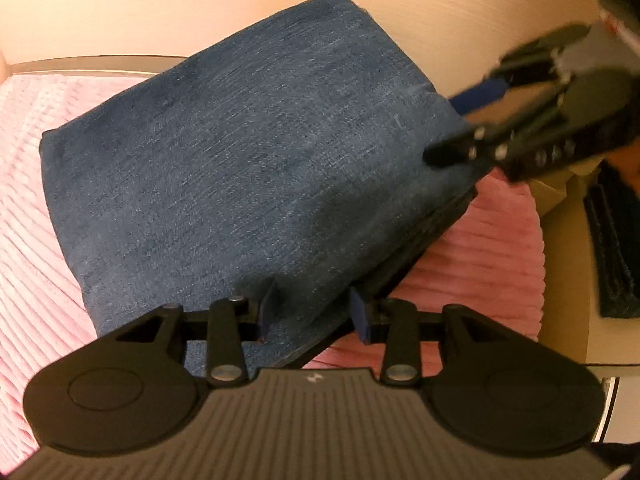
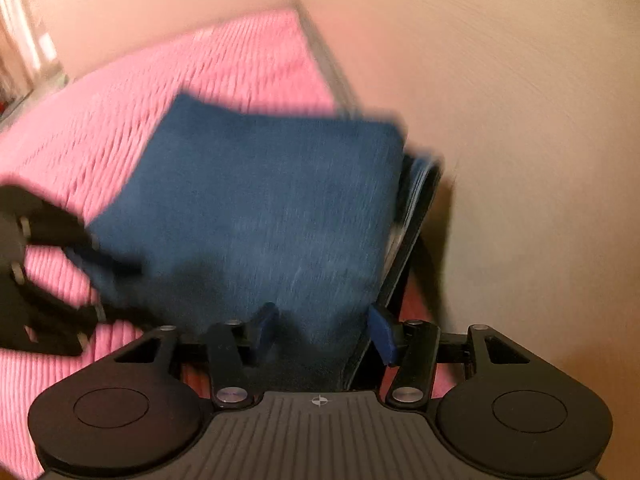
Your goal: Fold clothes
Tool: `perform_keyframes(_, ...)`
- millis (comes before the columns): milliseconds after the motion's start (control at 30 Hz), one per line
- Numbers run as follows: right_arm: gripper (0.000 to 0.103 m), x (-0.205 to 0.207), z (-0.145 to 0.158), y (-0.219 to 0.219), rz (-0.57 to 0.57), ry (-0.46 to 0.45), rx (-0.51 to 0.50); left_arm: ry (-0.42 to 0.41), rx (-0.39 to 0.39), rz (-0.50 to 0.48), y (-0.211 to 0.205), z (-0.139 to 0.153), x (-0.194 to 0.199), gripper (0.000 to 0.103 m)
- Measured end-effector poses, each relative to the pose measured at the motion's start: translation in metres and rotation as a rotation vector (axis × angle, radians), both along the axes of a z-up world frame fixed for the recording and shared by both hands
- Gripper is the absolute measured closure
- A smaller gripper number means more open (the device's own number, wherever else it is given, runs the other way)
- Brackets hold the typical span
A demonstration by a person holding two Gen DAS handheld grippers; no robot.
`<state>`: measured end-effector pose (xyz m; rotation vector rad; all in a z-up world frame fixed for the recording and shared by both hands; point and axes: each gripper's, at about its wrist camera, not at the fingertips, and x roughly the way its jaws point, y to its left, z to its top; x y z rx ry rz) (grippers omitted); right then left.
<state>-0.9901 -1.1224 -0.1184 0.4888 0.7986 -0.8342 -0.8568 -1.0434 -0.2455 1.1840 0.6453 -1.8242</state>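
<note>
**Item: folded denim, held between two claws**

Presently we list one denim garment (image 1: pixel 256 168), dark blue, lying as a compact rectangle several layers thick, its stacked edges showing at the side nearest our right claw. It sits lifted or half-lifted over a pink ribbed cover (image 1: pixel 488 264), with a pale wall behind; whether any part still touches the cover we cannot tell.

Left claw (image 1: pixel 314 312): clenched on the near corner of the bundle, one blue pad on top of the cloth, the other at its layered edge.

Right claw (image 2: pixel 324 330): likewise grasping the bundle, the cloth running straight ahead from between its fingers. In the left view it reaches in from the far right and bites the opposite end. The right view is blurred, so that claw appears to be moving.

Handling notes, as our judgement: the garment already lies folded. We cannot say whether it is being carried off finished or turned for a further fold. For either, we should keep both claws level and evenly spaced so the layers do not slide apart, hold firm pressure through the whole stack rather than the top layer alone, and lower it flat before letting go.
</note>
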Motion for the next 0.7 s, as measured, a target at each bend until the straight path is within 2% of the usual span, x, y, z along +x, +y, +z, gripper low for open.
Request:
perform_keyframes(67, 0.049, 0.011, 0.017, -0.007, 0.015, -0.019, -0.084, -0.009, -0.010, -0.015, 0.004, 0.000, 0.000, 0.070)
perform_keyframes(167, 0.049, 0.029, 0.022, -0.030, 0.028, -0.020, -0.146, -0.022, -0.025, -0.037, 0.010, 0.000, 0.000, 0.070)
perform_keyframes(233, 0.049, 0.034, 0.008, -0.057, -0.036, 0.000, -0.112, -0.030, -0.035, -0.051, 0.015, 0.000, 0.000, 0.069)
perform_keyframes(300, 0.049, 0.035, -0.018, -0.084, -0.116, 0.040, -0.032, -0.039, -0.045, -0.066, 0.019, 0.000, -0.001, 0.068)
perform_keyframes(367, 0.050, 0.025, -0.040, -0.106, -0.177, -0.017, 0.083, -0.045, -0.052, -0.076, 0.022, 0.000, -0.001, 0.067)
perform_keyframes(533, 0.049, 0.028, -0.035, -0.106, -0.085, 0.041, 0.057, -0.052, -0.055, -0.086, 0.024, 0.001, -0.003, 0.066)
perform_keyframes(633, 0.049, 0.036, -0.021, -0.088, -0.068, 0.081, -0.015, -0.056, -0.056, -0.092, 0.025, 0.002, -0.004, 0.066)
perform_keyframes(700, 0.049, 0.039, -0.009, -0.070, -0.069, 0.077, -0.078, -0.042, -0.062, -0.082, 0.024, 0.004, -0.003, 0.066)
